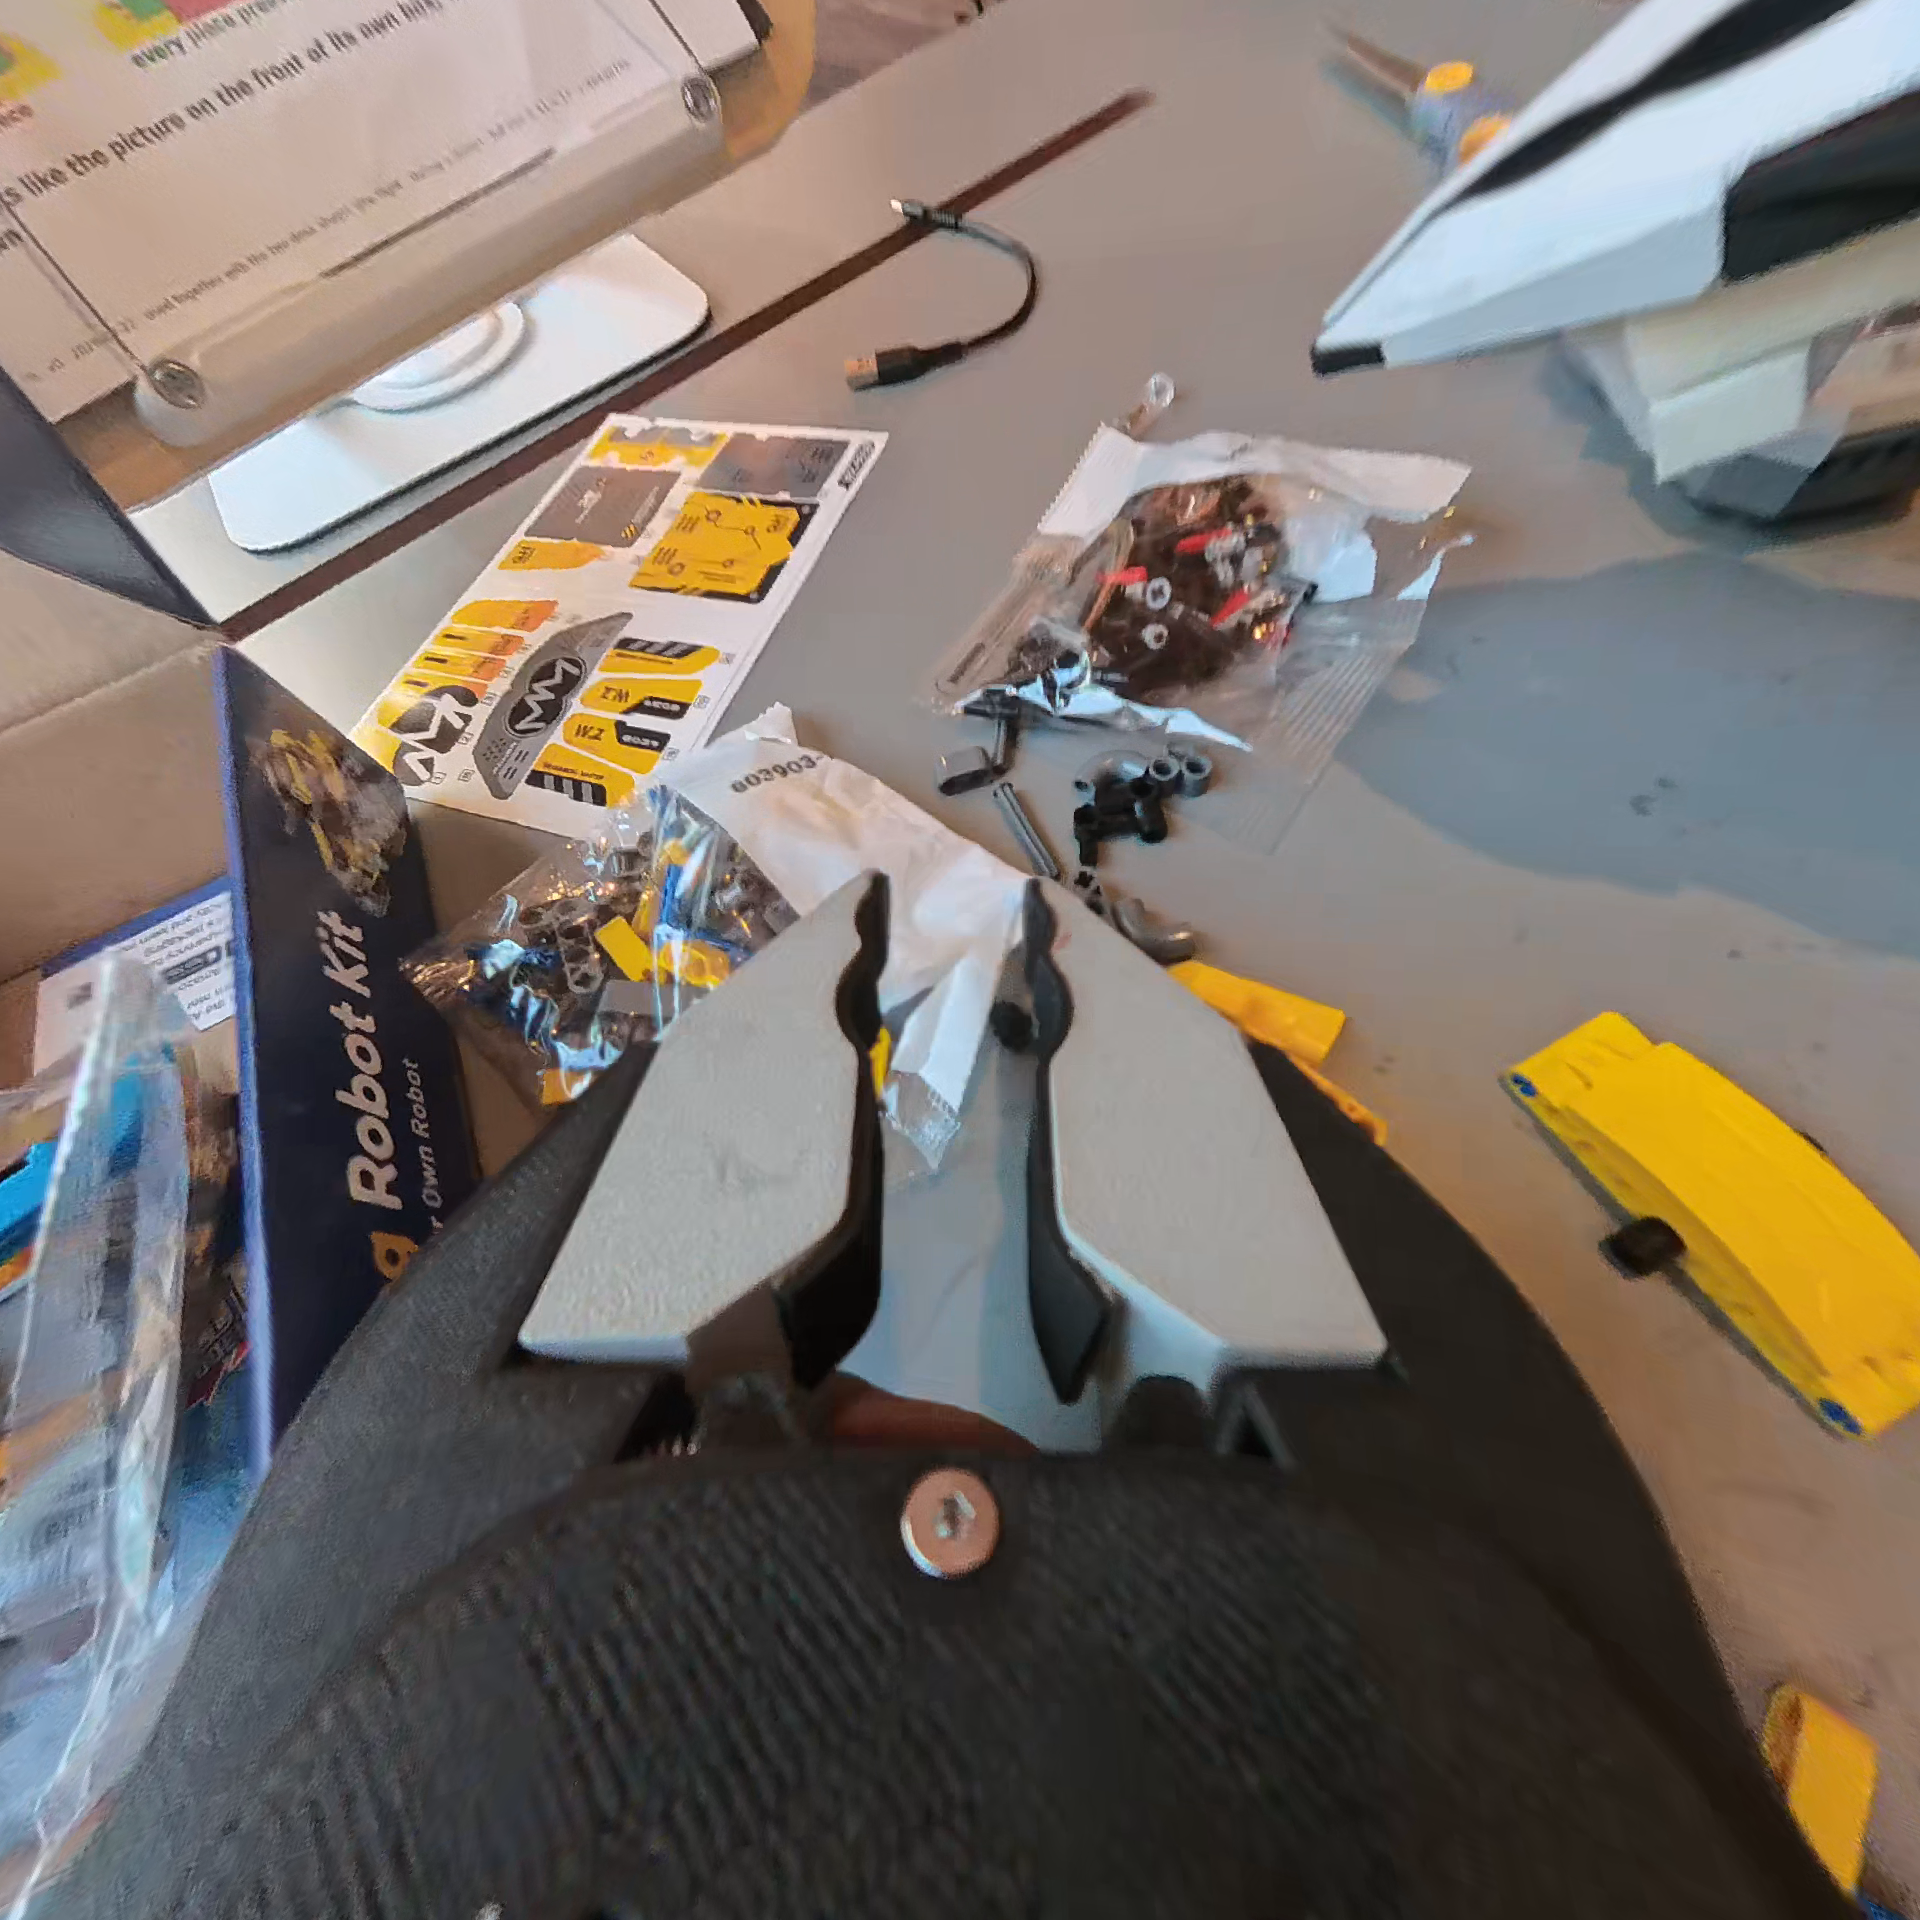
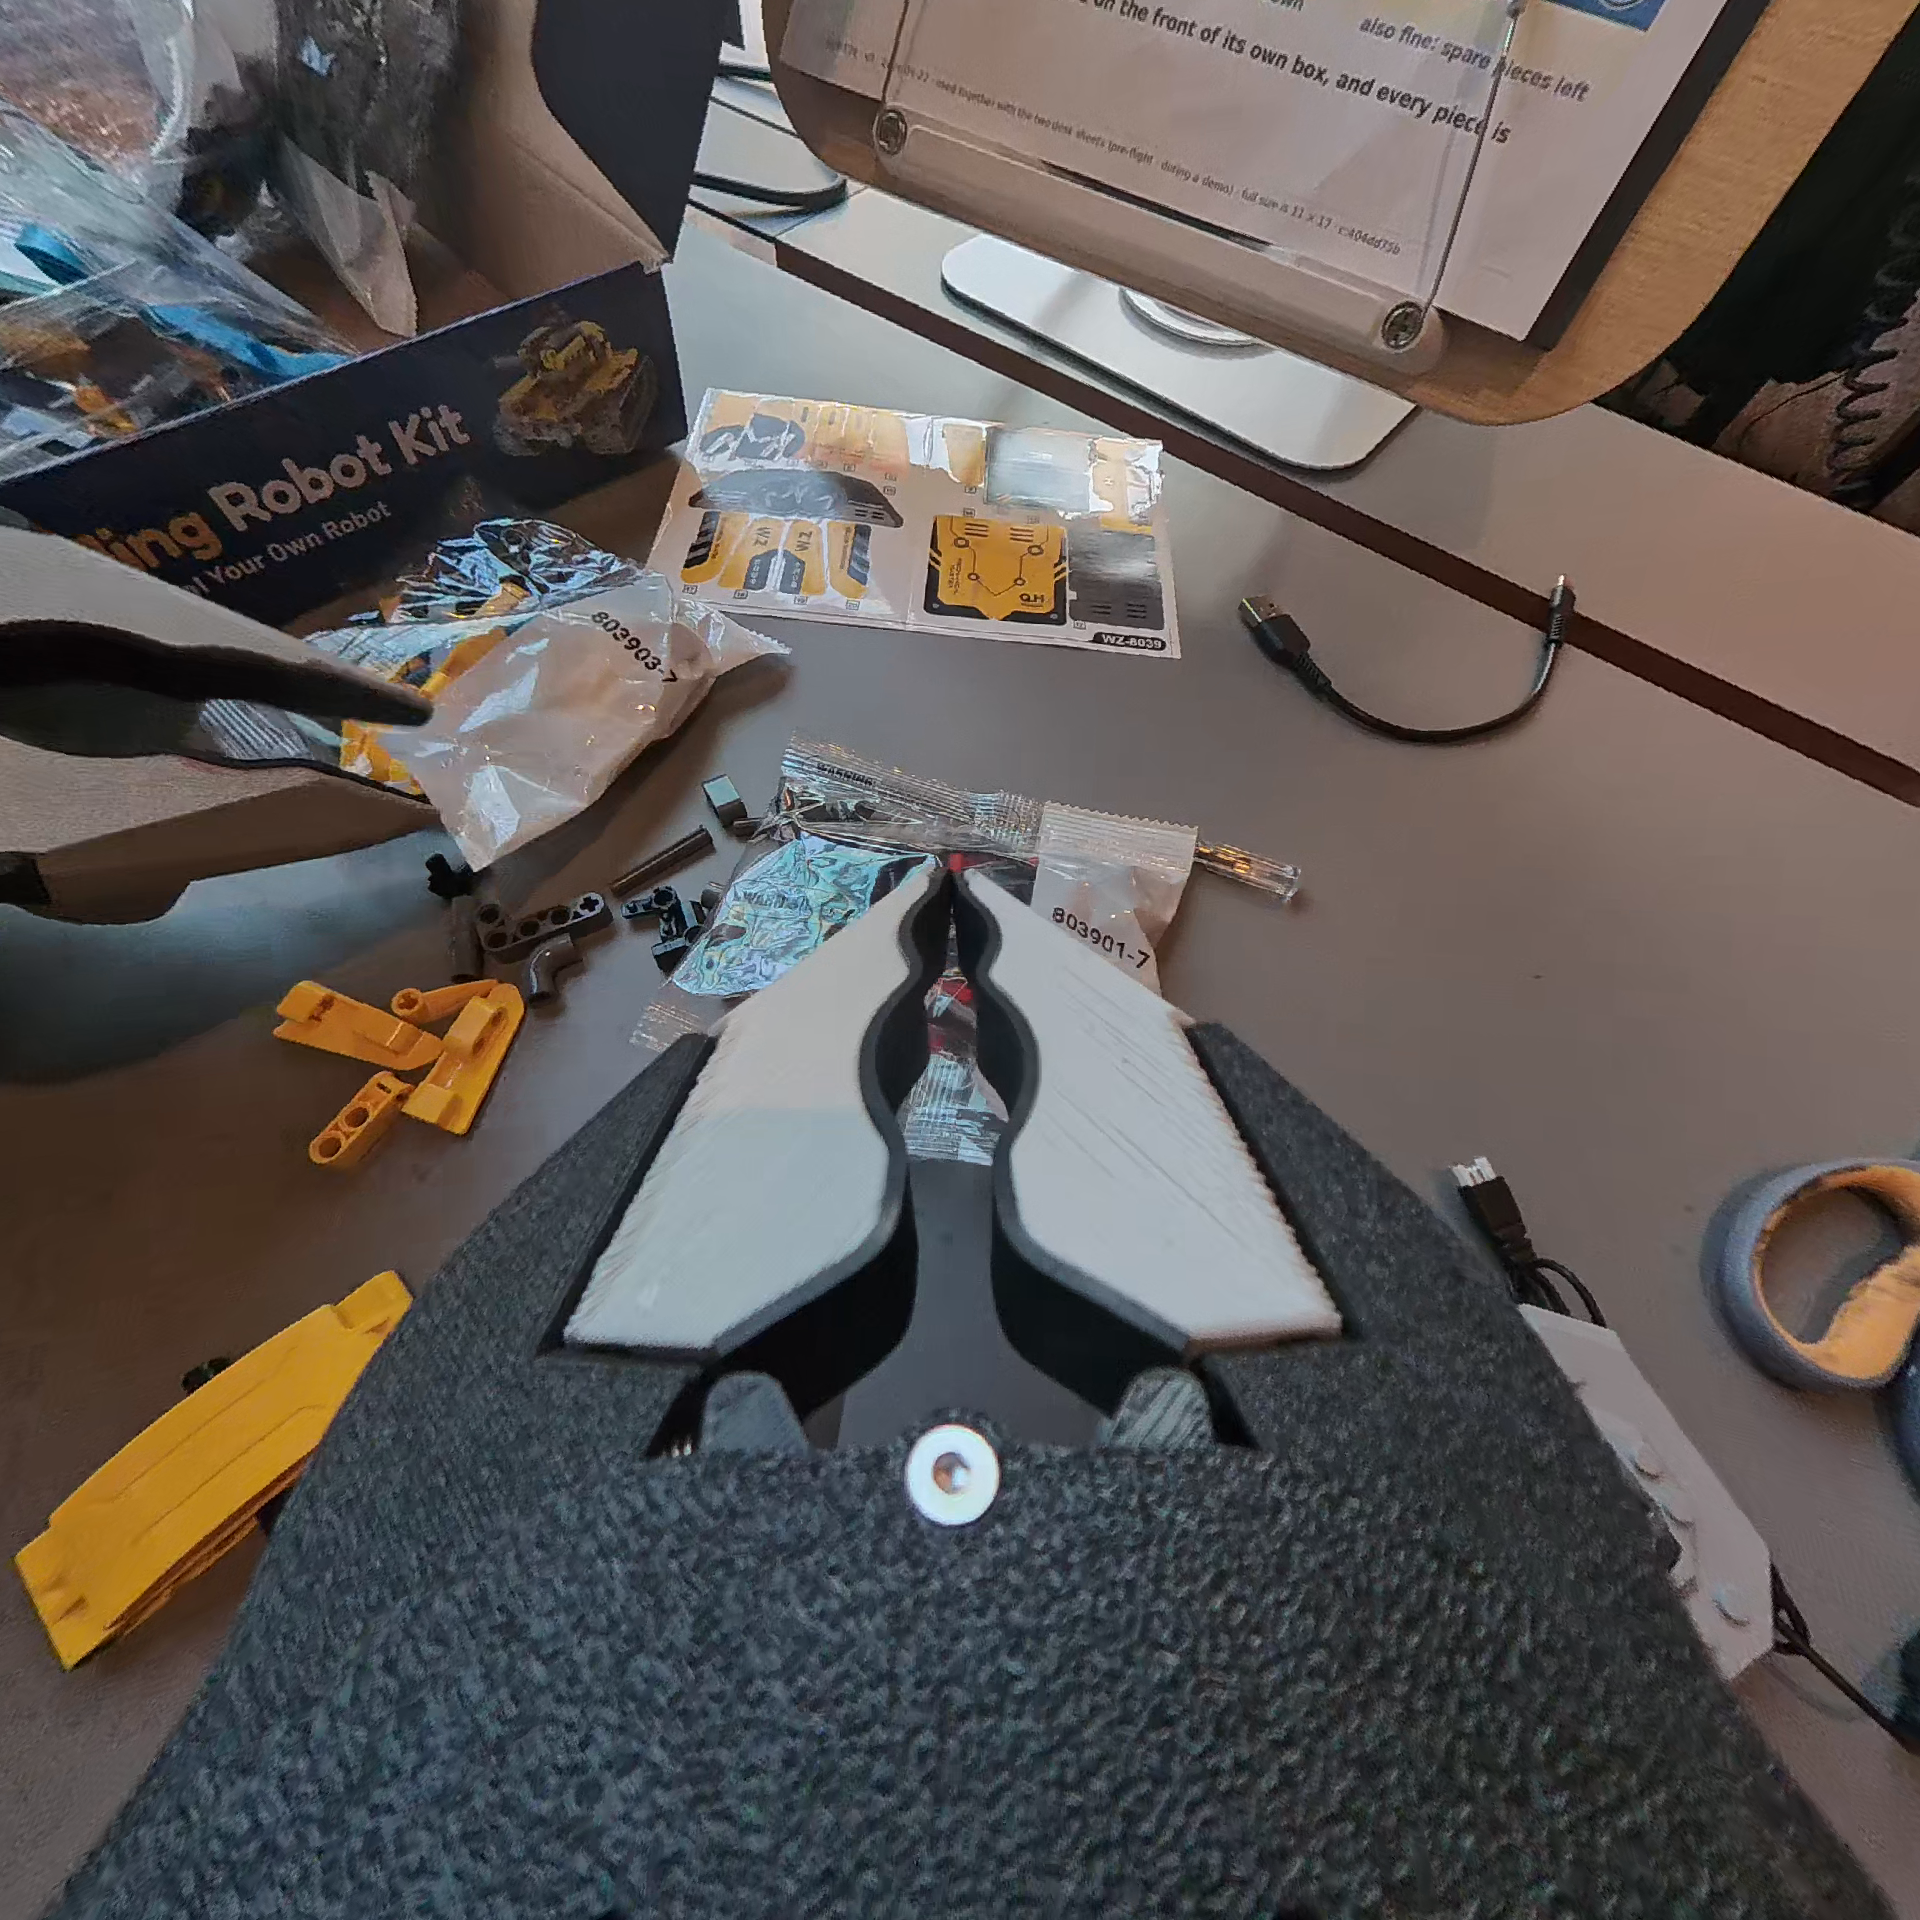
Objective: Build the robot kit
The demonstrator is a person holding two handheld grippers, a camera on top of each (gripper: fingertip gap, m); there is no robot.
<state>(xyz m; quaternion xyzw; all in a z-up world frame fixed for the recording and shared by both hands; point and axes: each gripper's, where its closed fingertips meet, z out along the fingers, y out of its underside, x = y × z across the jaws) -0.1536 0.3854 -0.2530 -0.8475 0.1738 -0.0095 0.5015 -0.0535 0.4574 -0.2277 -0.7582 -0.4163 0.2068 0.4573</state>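
Observation:
My left gripper (image 1: 956,894) is open low over the grey table (image 1: 1455,935). The white end of a clear bag of yellow and blue parts (image 1: 623,935) lies between its fingers, with a gap to each pad. The same bag shows in the right wrist view (image 2: 561,707) under the left gripper's finger (image 2: 343,686). My right gripper (image 2: 951,881) is shut, fingertips together, above a clear bag of black and red parts (image 2: 1122,914). In the left wrist view this bag (image 1: 1195,582) lies flat on the table and the right gripper (image 1: 1340,353) hovers clear of it.
Loose black and grey parts (image 1: 1132,800) lie between the bags. Yellow pieces (image 2: 416,1049) and a curved yellow panel (image 1: 1745,1216) lie nearer. A sticker sheet (image 1: 623,623), a dark kit box (image 1: 332,987), a short black cable (image 1: 966,301) and a sheet stand (image 1: 364,208) lie beyond. Tip to tip, the grippers are about 12 cm apart.

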